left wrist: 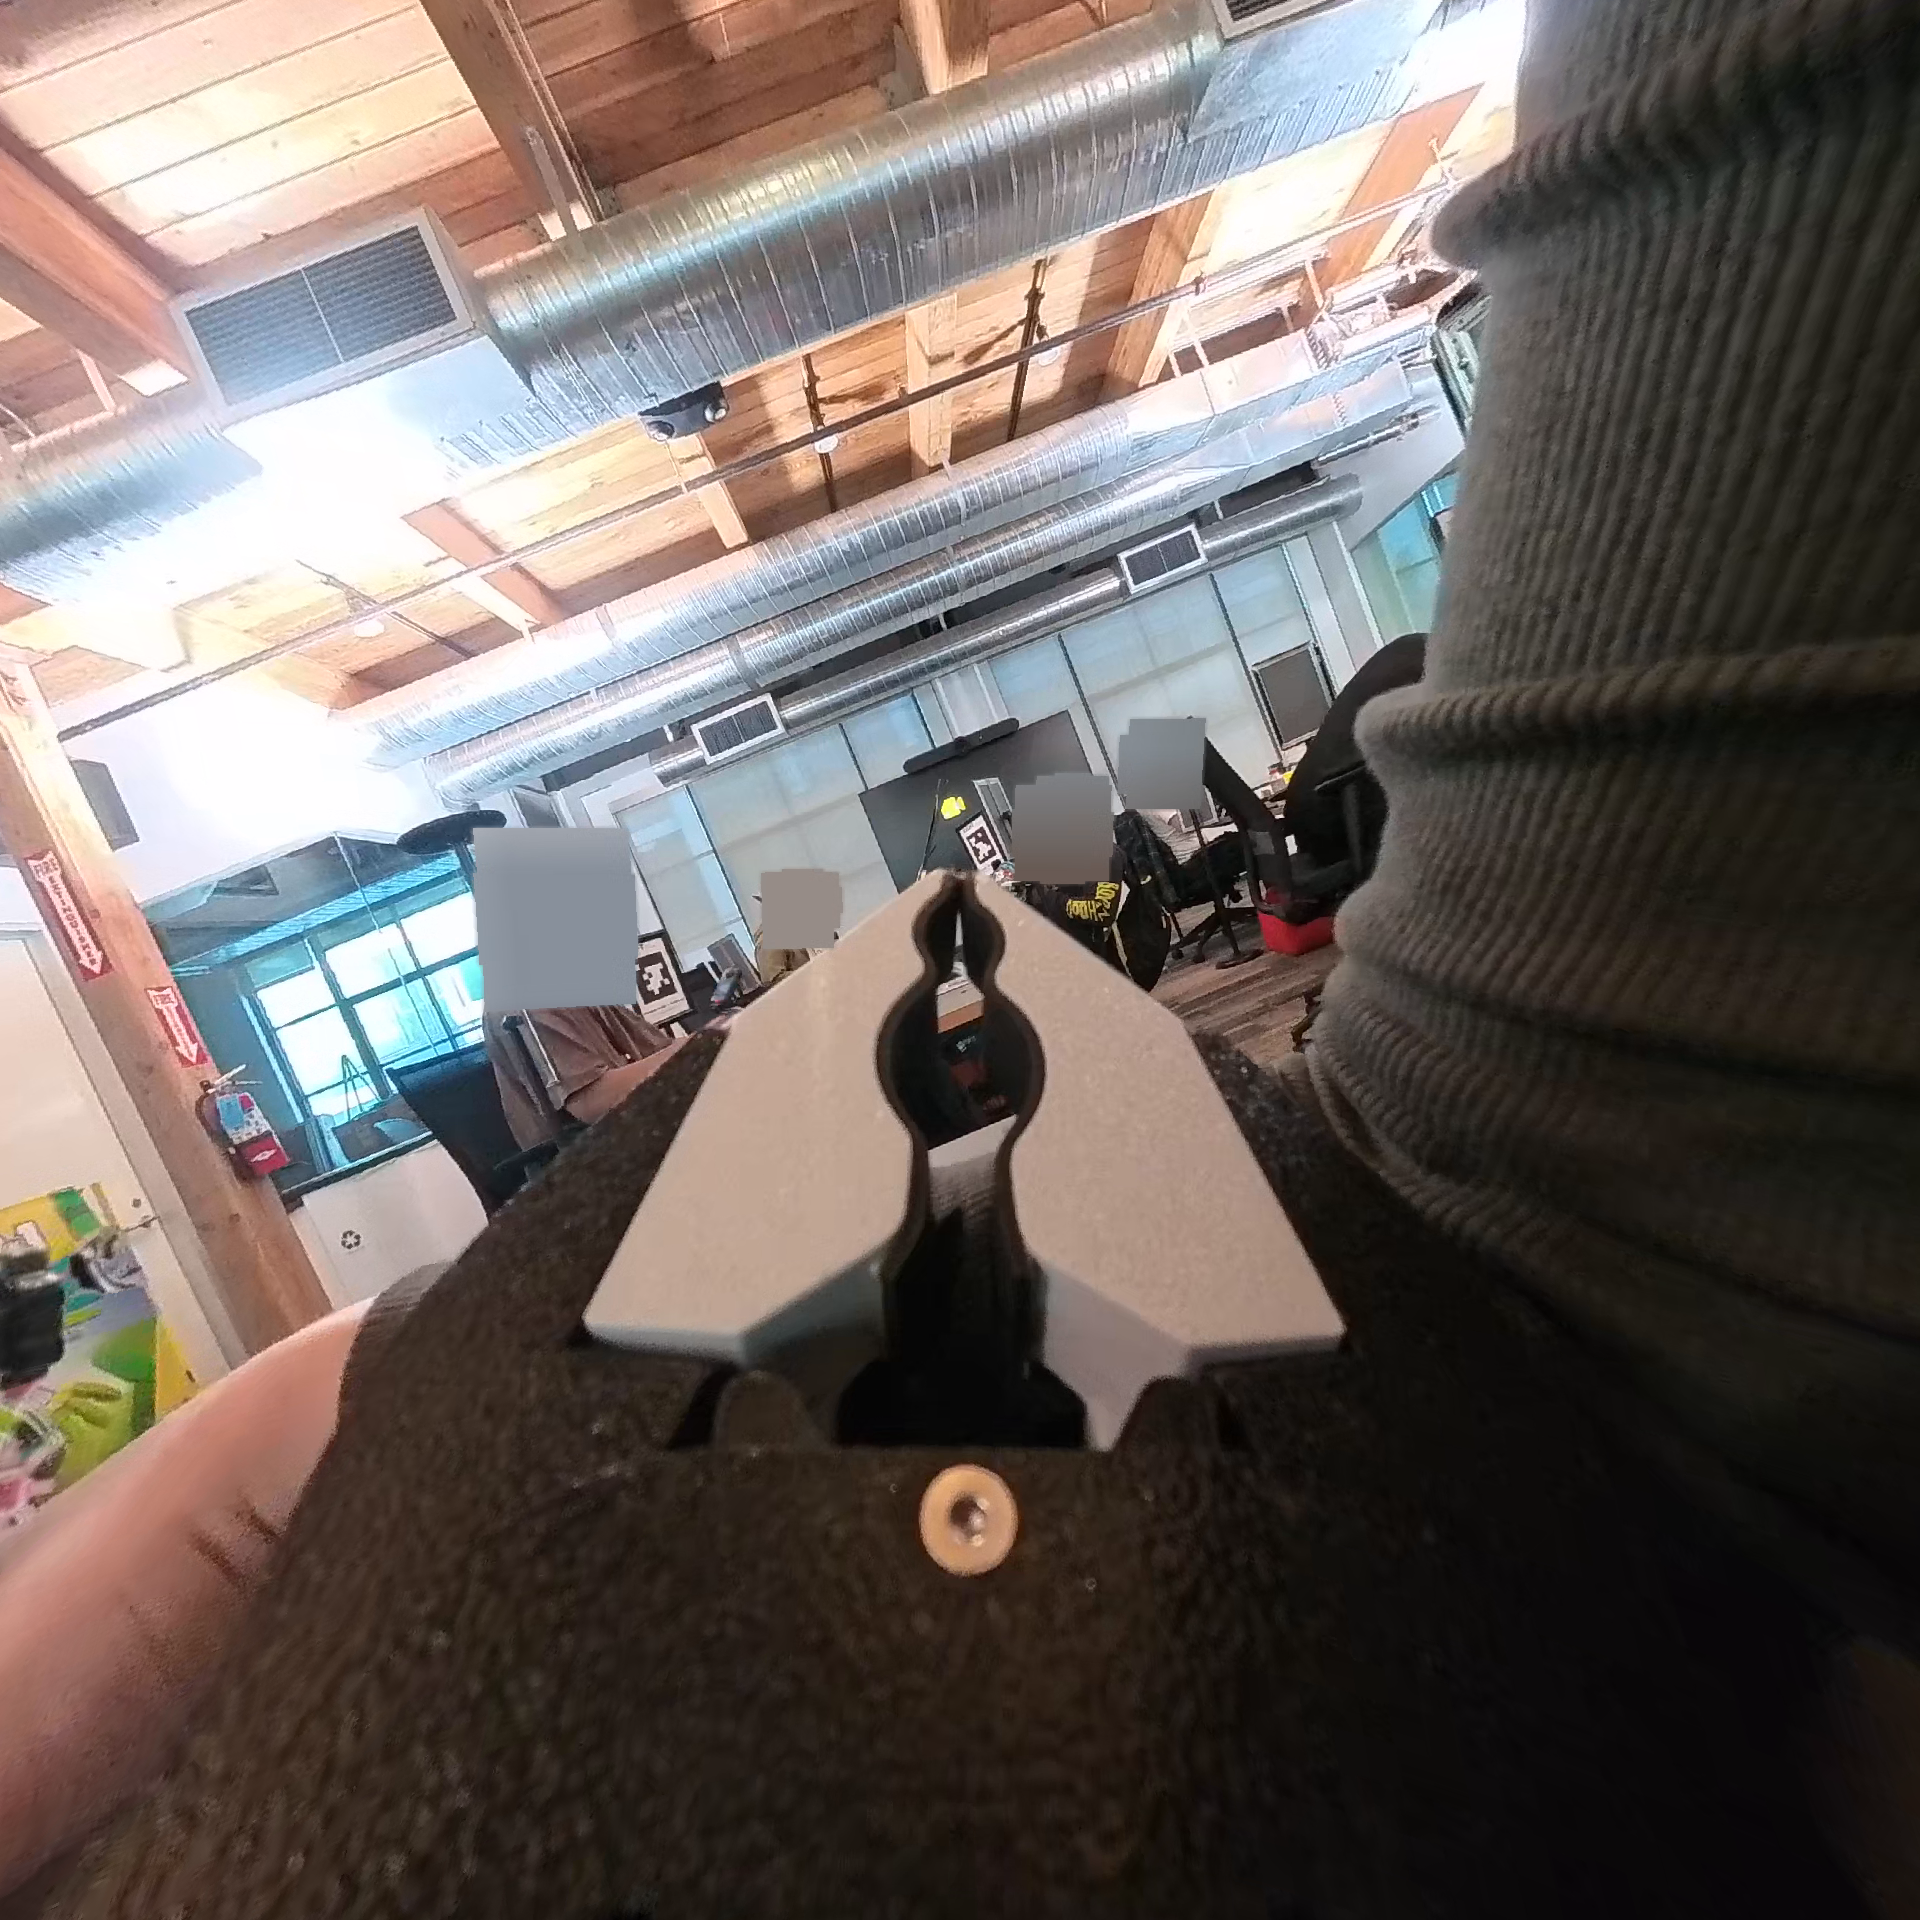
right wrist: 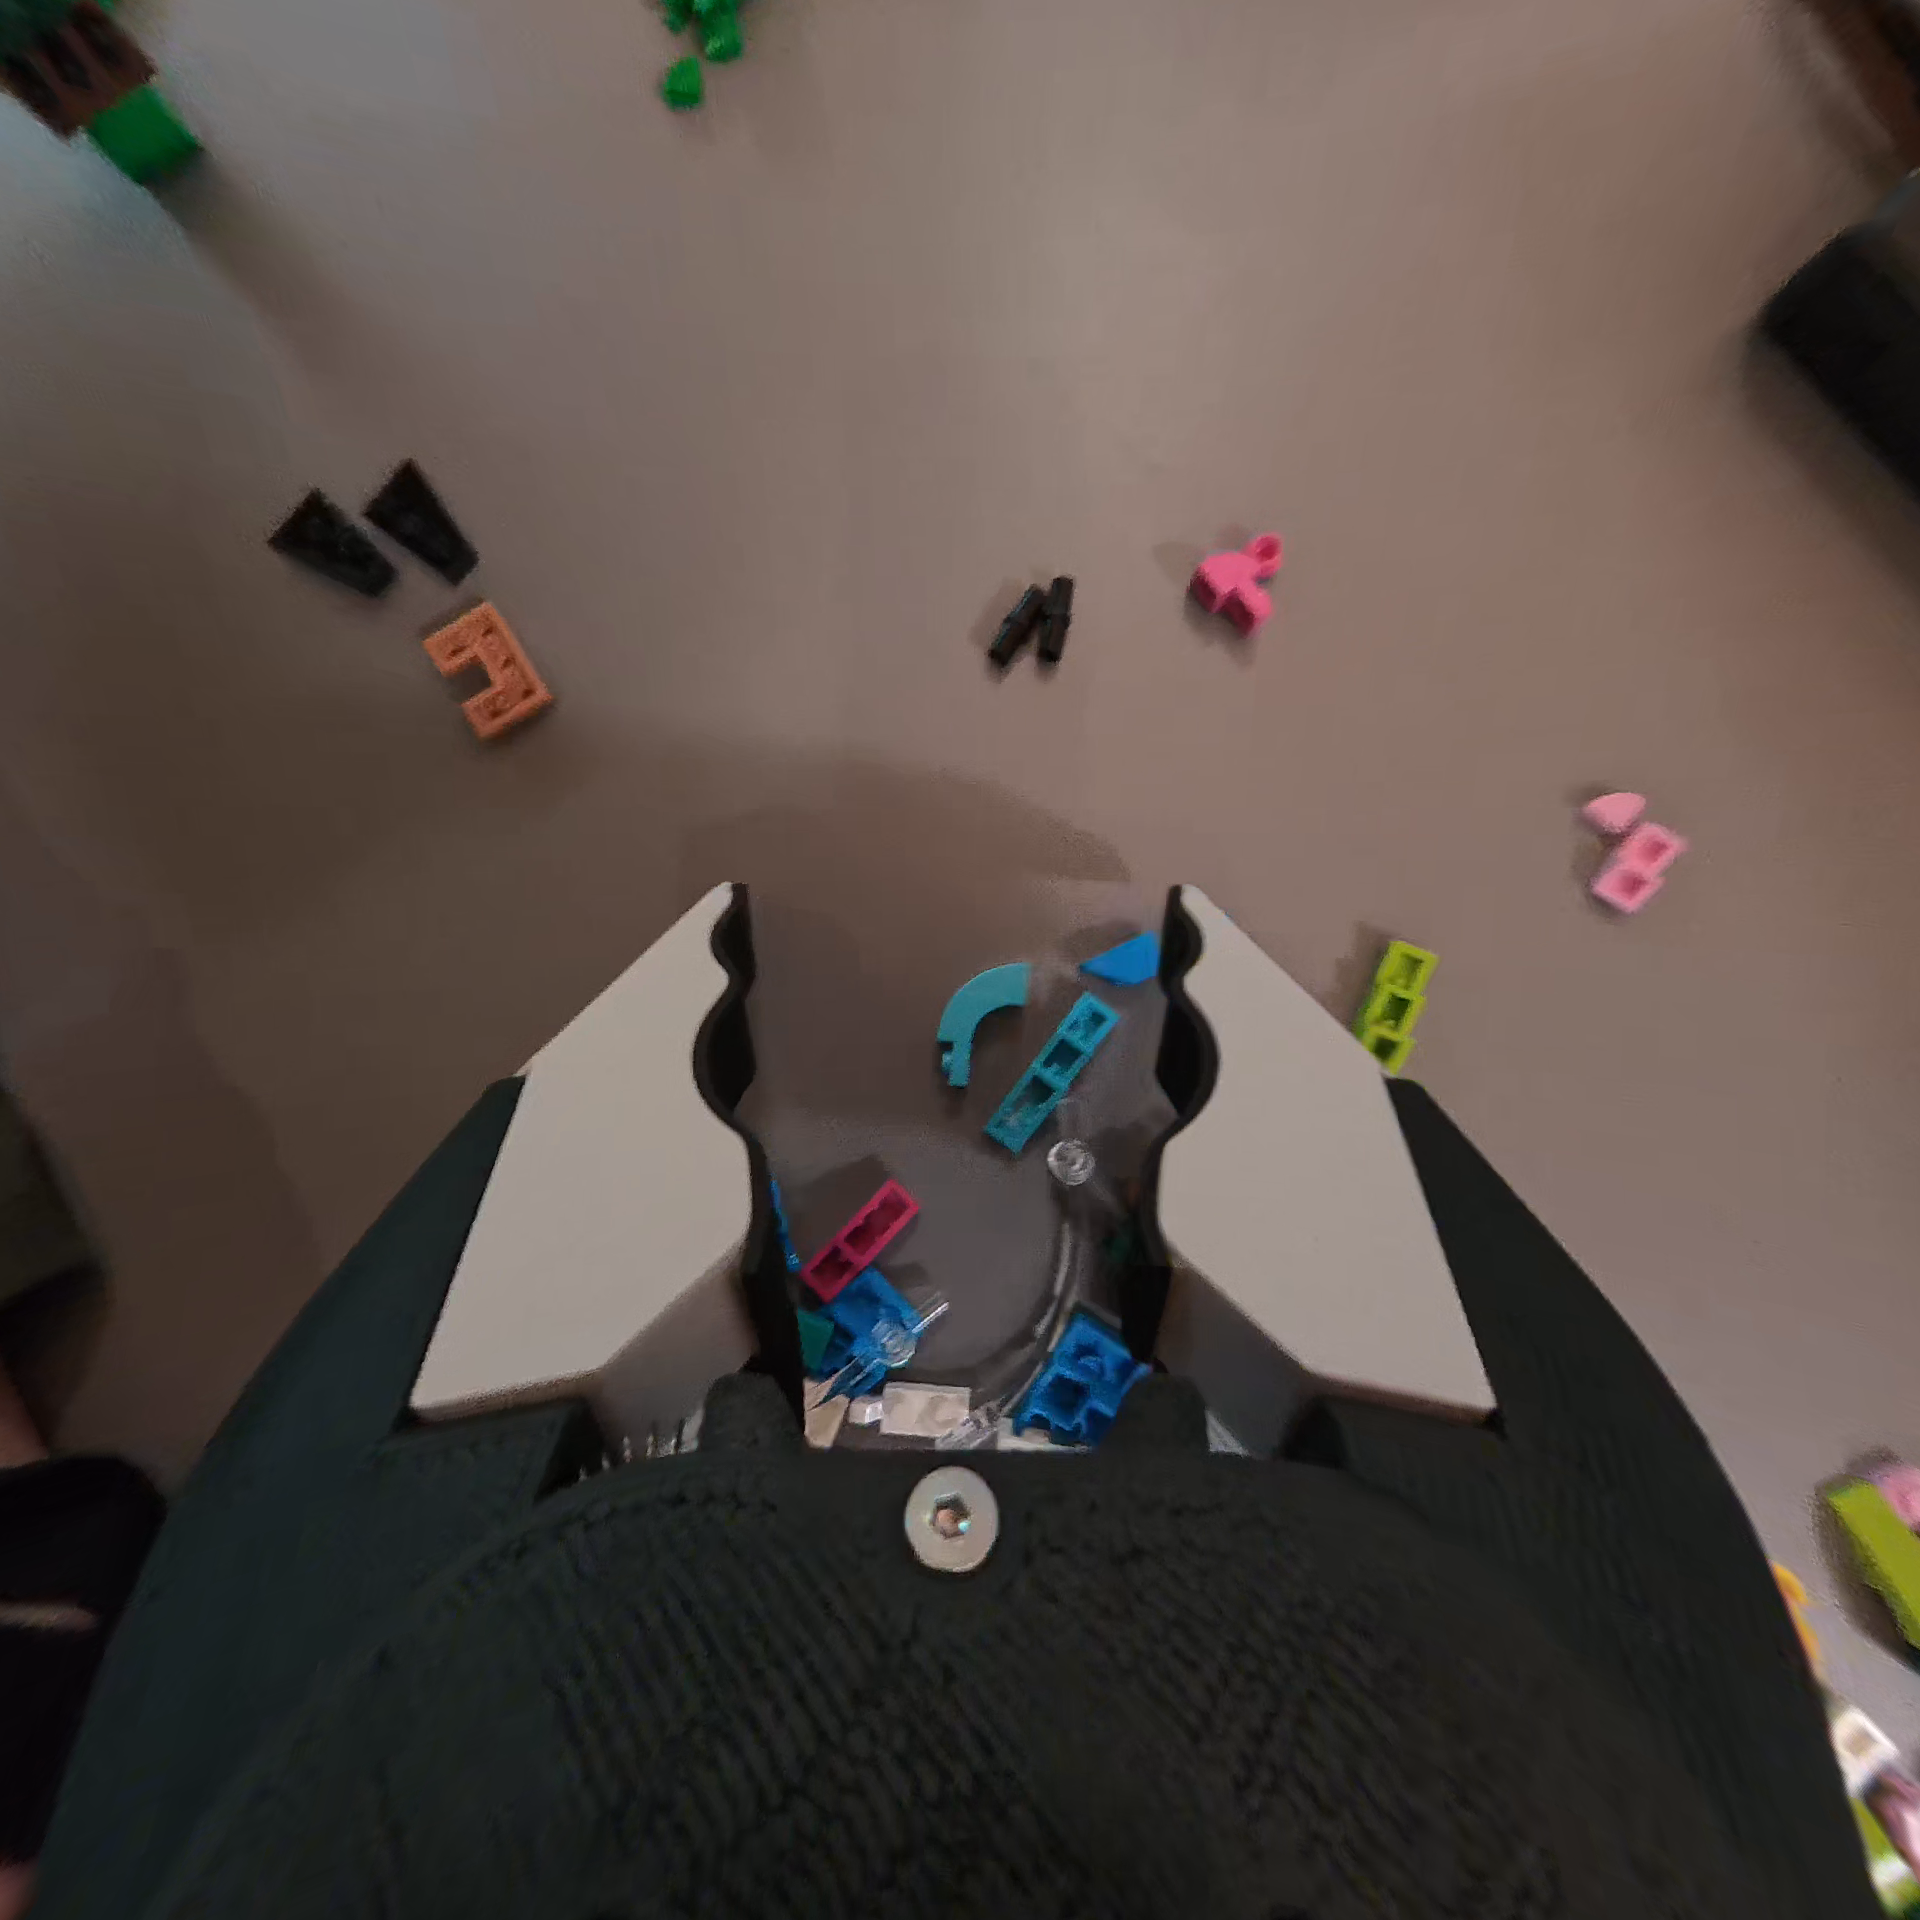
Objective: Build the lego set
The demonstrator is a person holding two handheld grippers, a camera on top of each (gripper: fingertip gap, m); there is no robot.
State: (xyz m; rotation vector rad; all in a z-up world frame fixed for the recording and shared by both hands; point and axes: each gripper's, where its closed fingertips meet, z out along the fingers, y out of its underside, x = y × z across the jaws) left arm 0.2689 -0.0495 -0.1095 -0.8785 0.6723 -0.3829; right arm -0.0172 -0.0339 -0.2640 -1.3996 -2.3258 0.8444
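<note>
My right gripper (right wrist: 956,899) is open and empty, hovering above the grey table (right wrist: 935,364) and looking down. Between its fingers lie a teal curved piece (right wrist: 977,1013), a teal long brick (right wrist: 1051,1070), a magenta brick (right wrist: 860,1238), blue bricks (right wrist: 1081,1377) and clear parts (right wrist: 1070,1158). Farther off lie an orange bracket (right wrist: 488,670), two black wedges (right wrist: 374,530), black pins (right wrist: 1031,621), a hot-pink piece (right wrist: 1236,582), light-pink pieces (right wrist: 1631,852) and a lime brick (right wrist: 1394,1003). My left gripper (left wrist: 961,881) is shut, empty, and points up toward the room and ceiling.
Green pieces (right wrist: 698,47) and a brown-and-green build (right wrist: 94,94) lie at the table's far edge. A dark object (right wrist: 1860,343) sits at the right edge. A grey ribbed sleeve (left wrist: 1662,831) fills the right of the left wrist view; people sit at desks (left wrist: 561,1049) beyond.
</note>
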